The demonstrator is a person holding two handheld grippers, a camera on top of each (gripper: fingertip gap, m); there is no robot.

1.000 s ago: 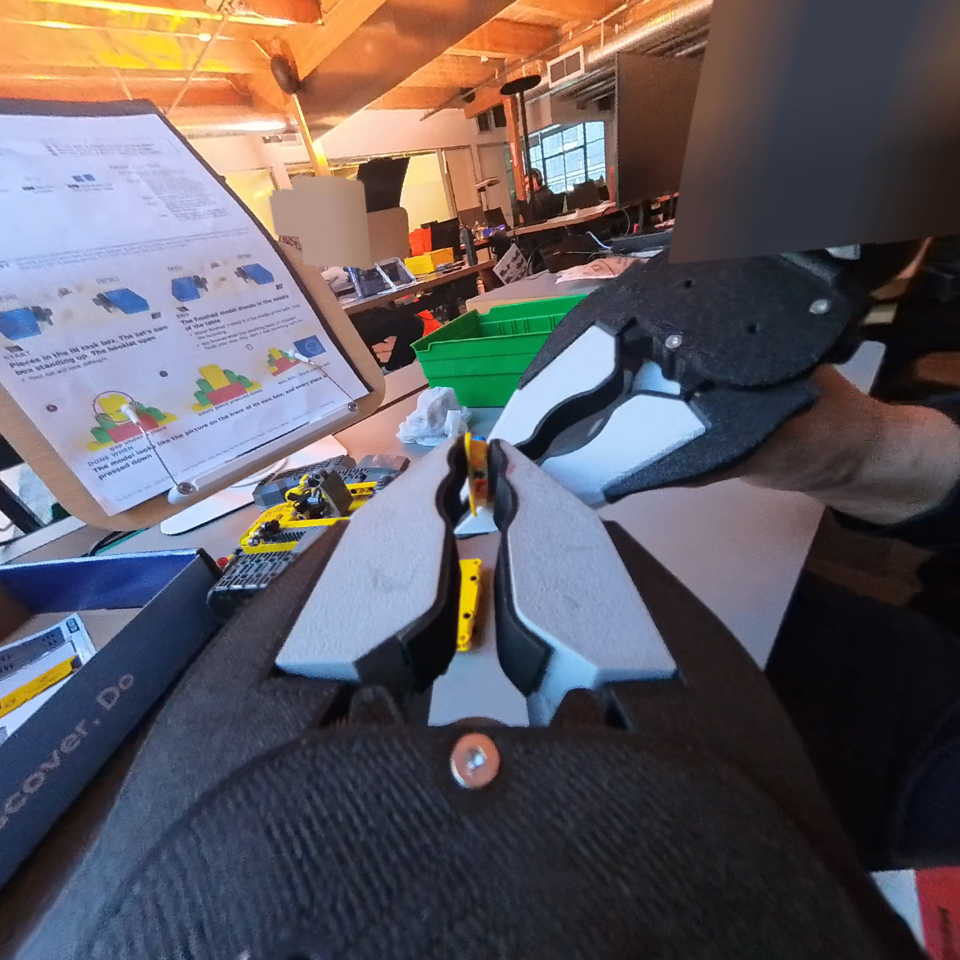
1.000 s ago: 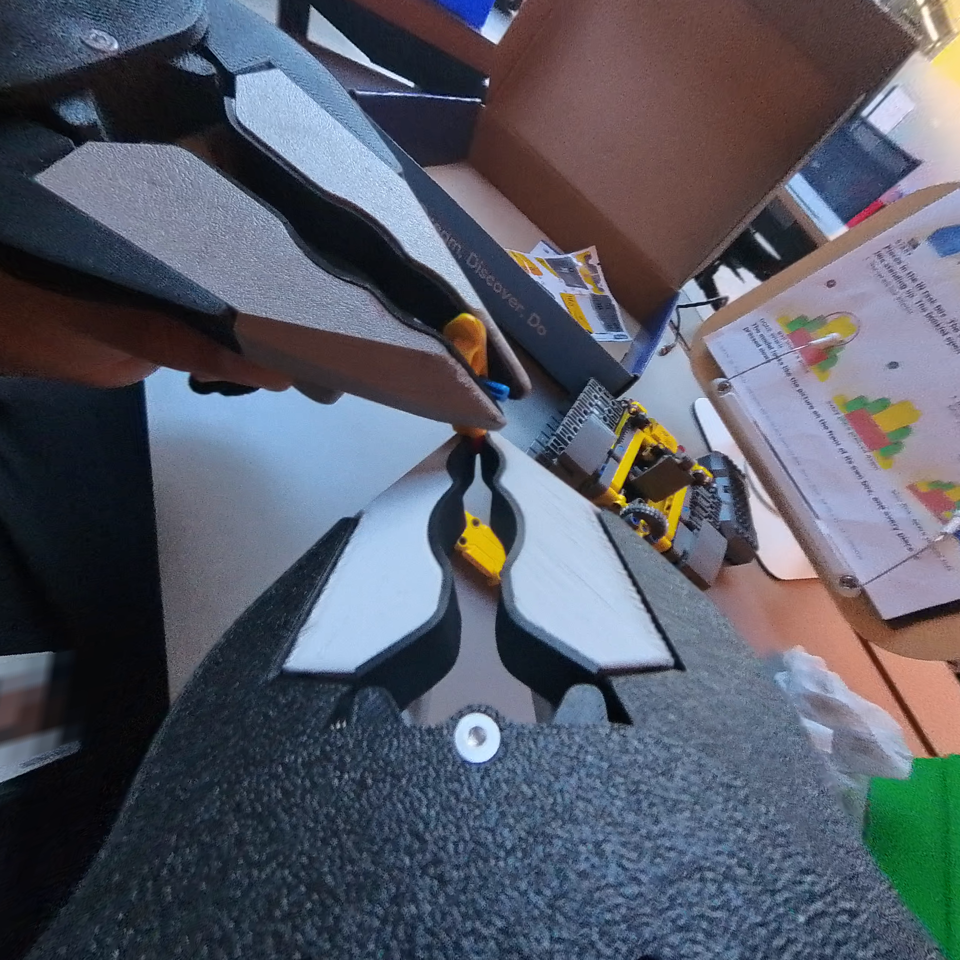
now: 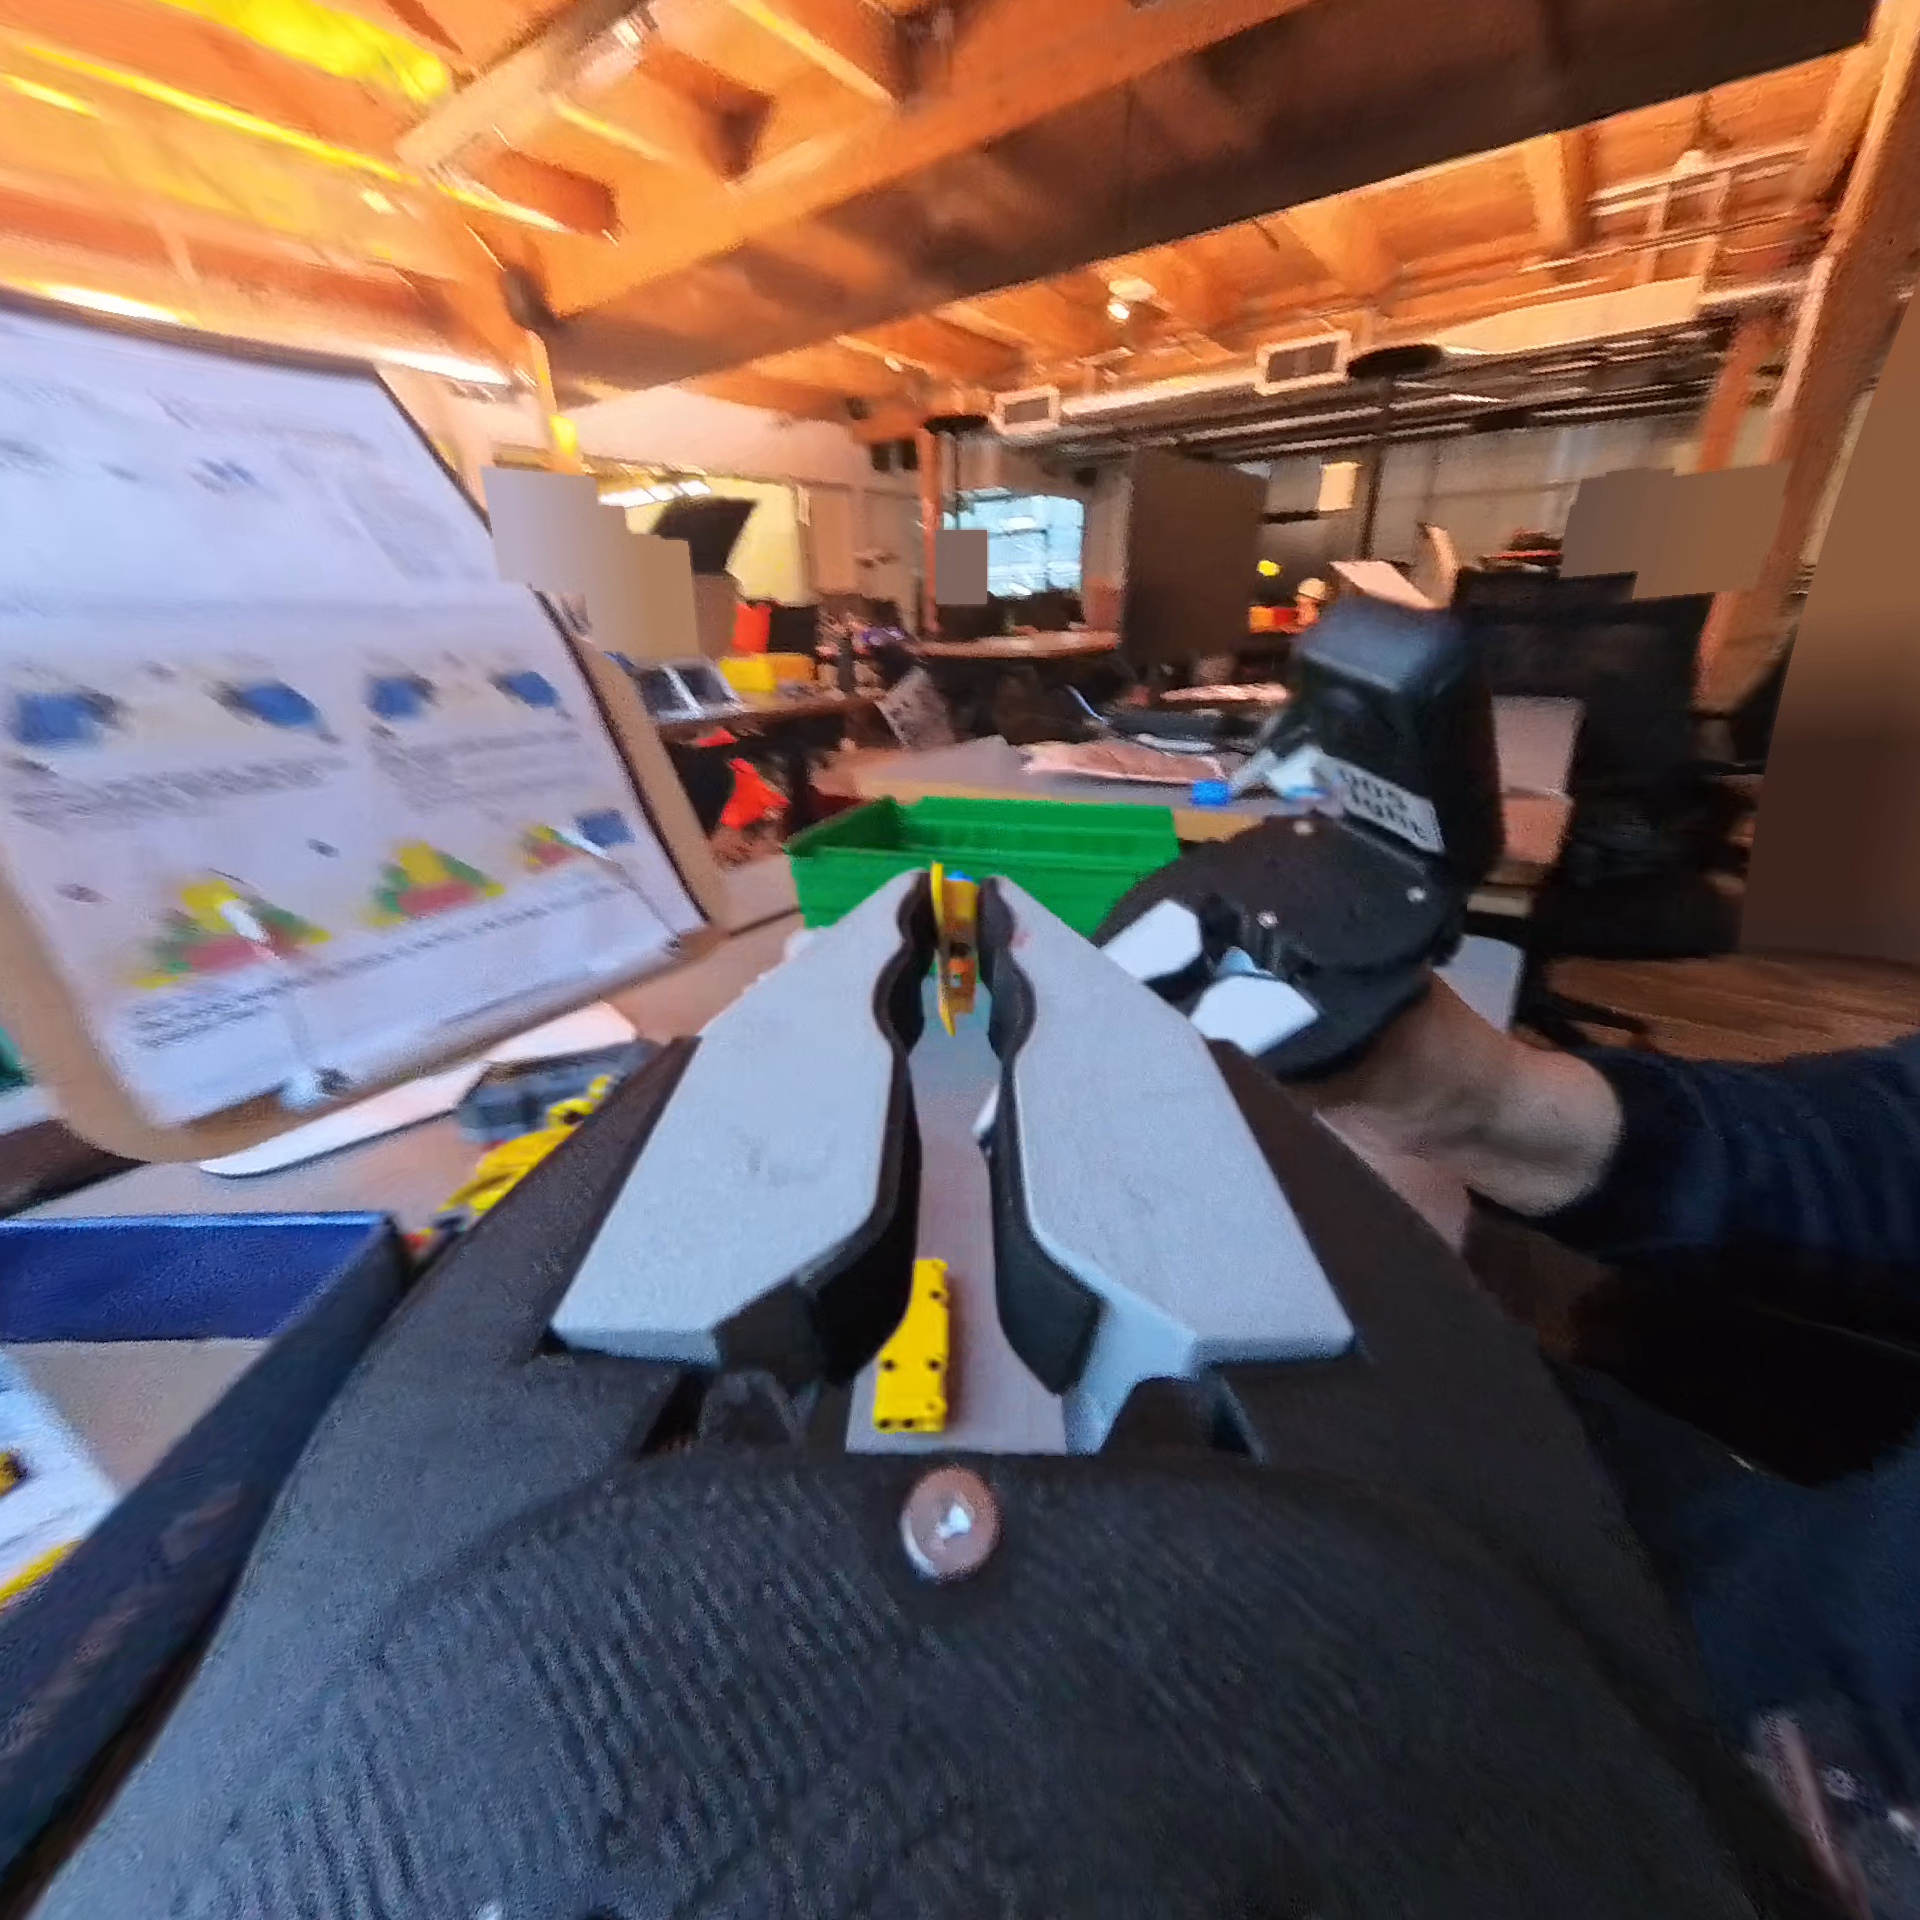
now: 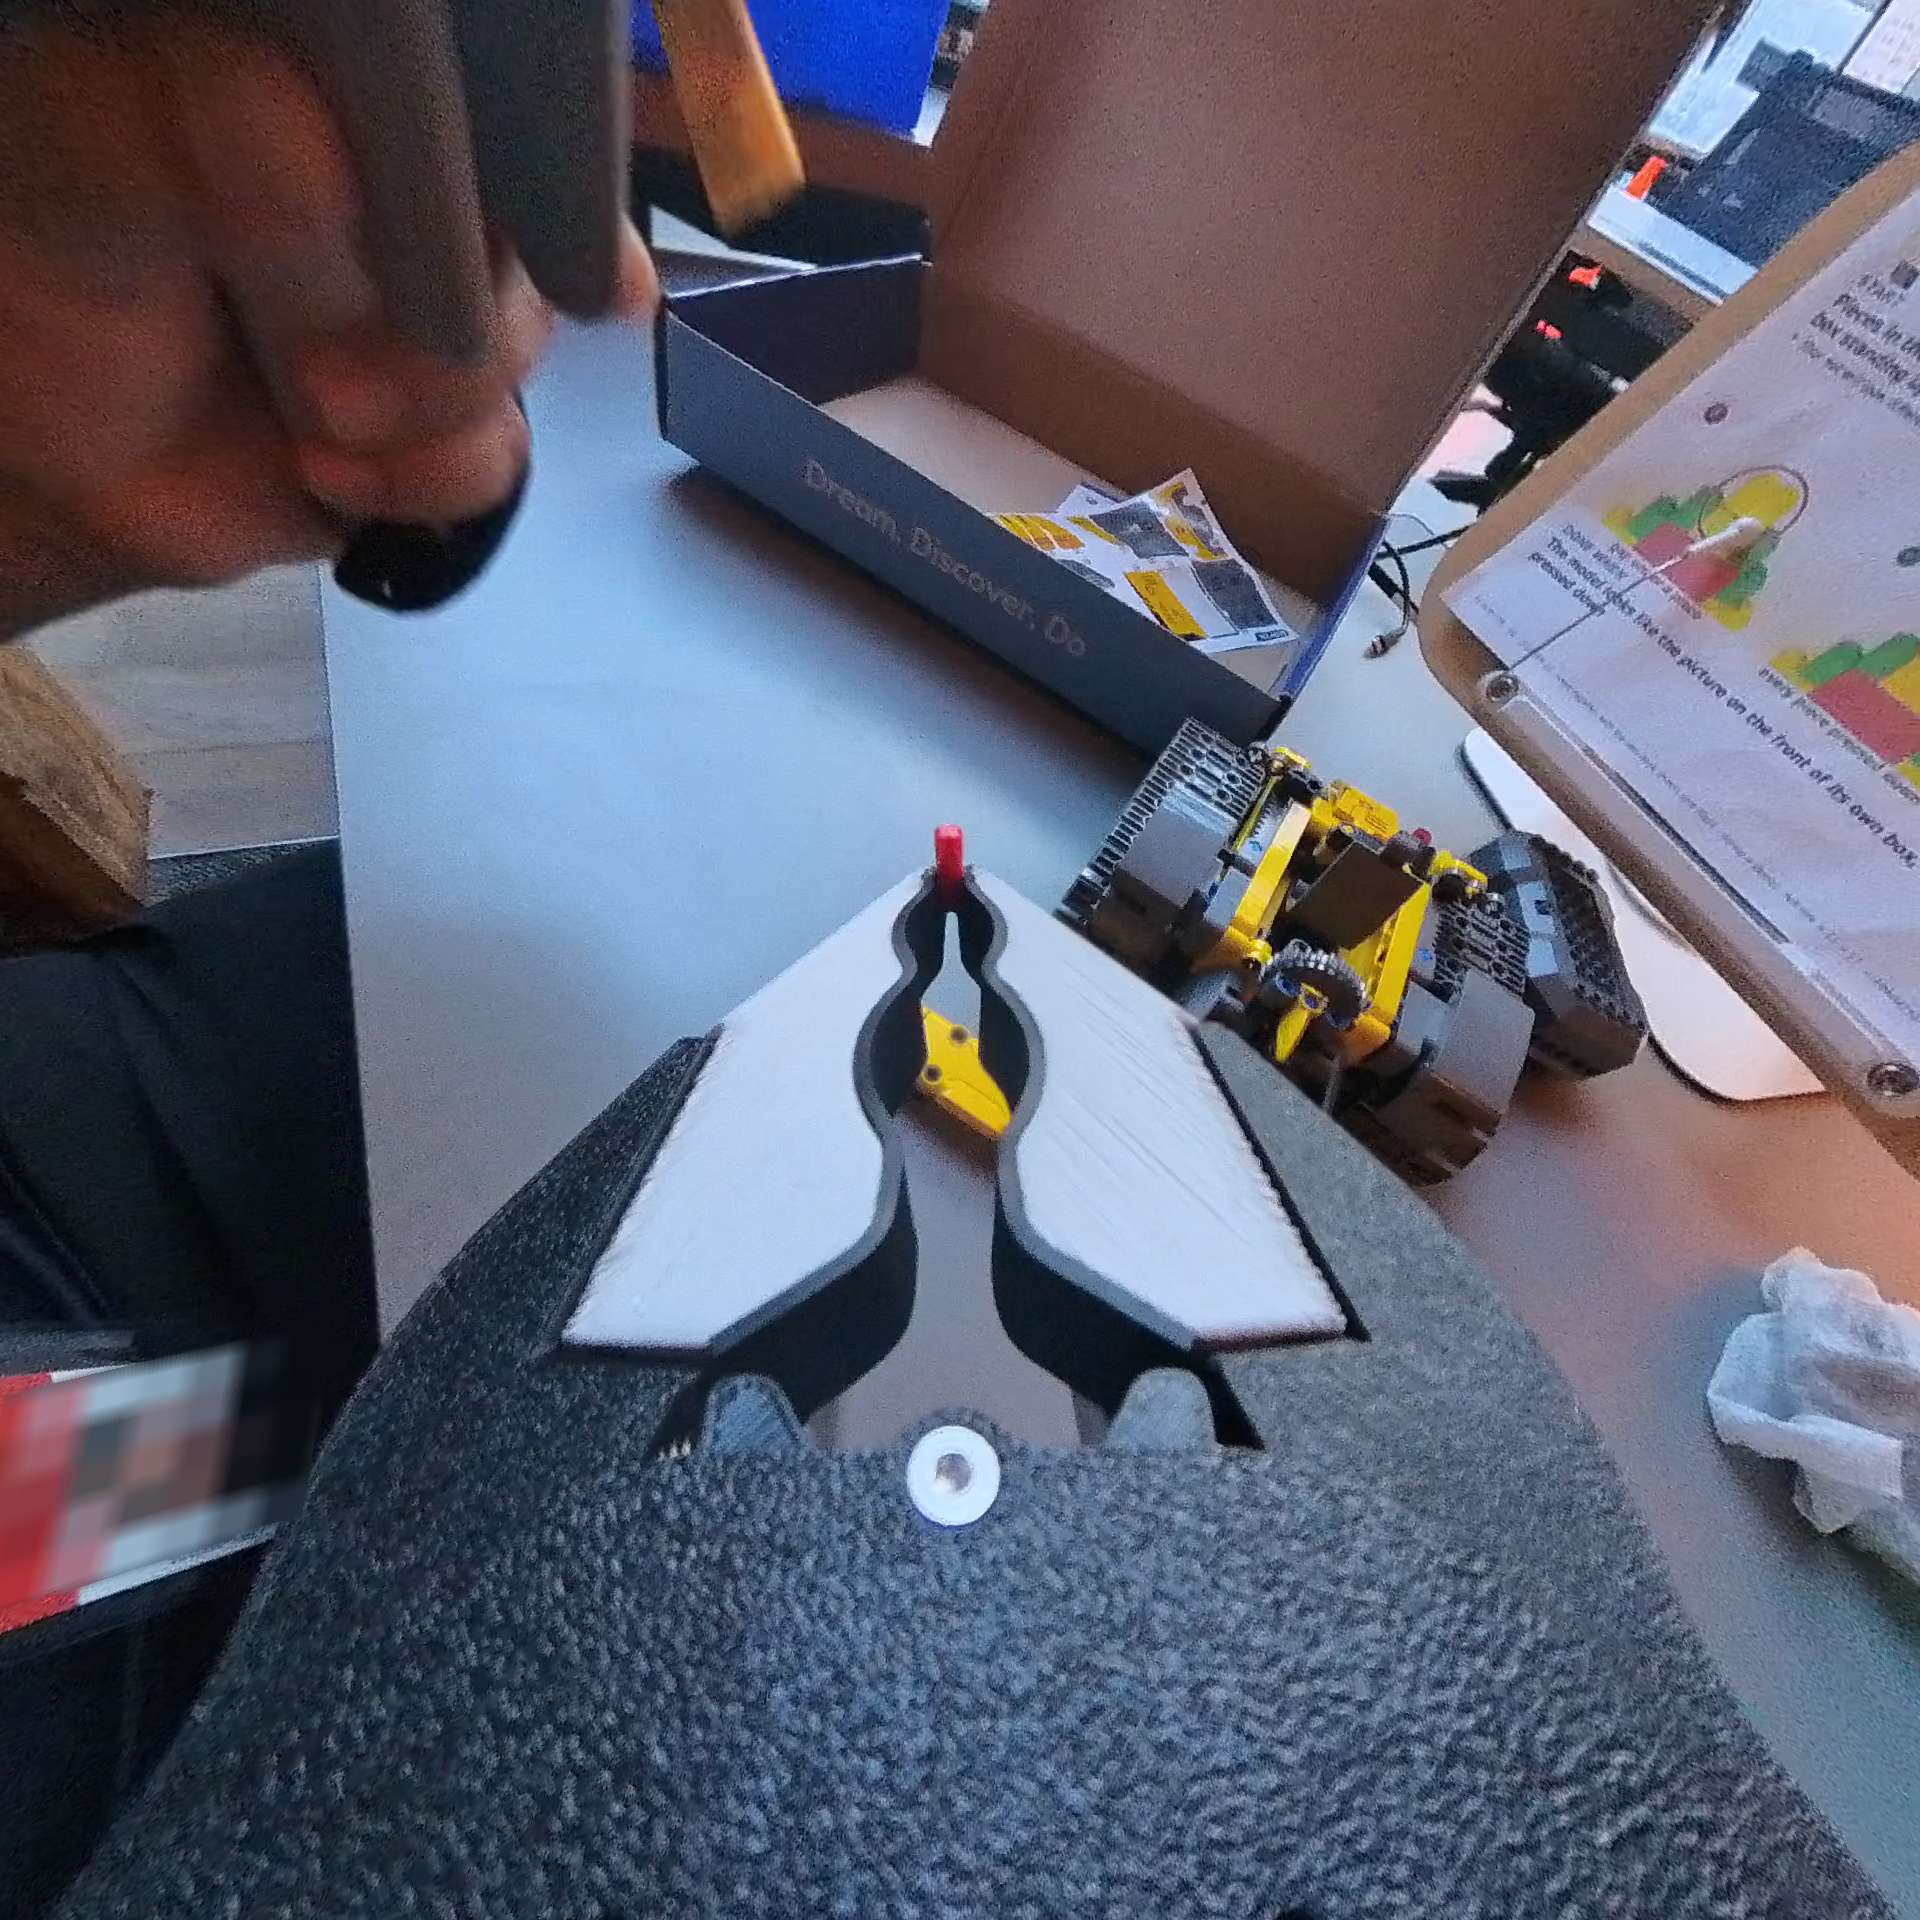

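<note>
Yellow plastic first: a thin pierced beam, blue-tipped, pinched edge-on between the very tips of the left gripper, closed on it and raised over the grey table. Red next: a small stubby pin, clamped at the very tip of the right gripper, likewise closed, most of the peg jutting out past the fingers. No contact between the two grippers in the left view. With so little of either part between the pads, best to keep both squeezes firm and square and to avoid any twist: hard, slick plastic this small probably quick to pivot or pop free. Below the fingers, flat on the matte tabletop, a loose yellow block with round holes. Just beyond, a yellow-and-grey tracked model, knobbly with studs, gears and ribbed treads. Farther off, an open dark blue cardboard box holding a printed leaflet, a slanted wooden board bearing an illustrated sheet, a green plastic bin, and a crumpled white tissue.
</note>
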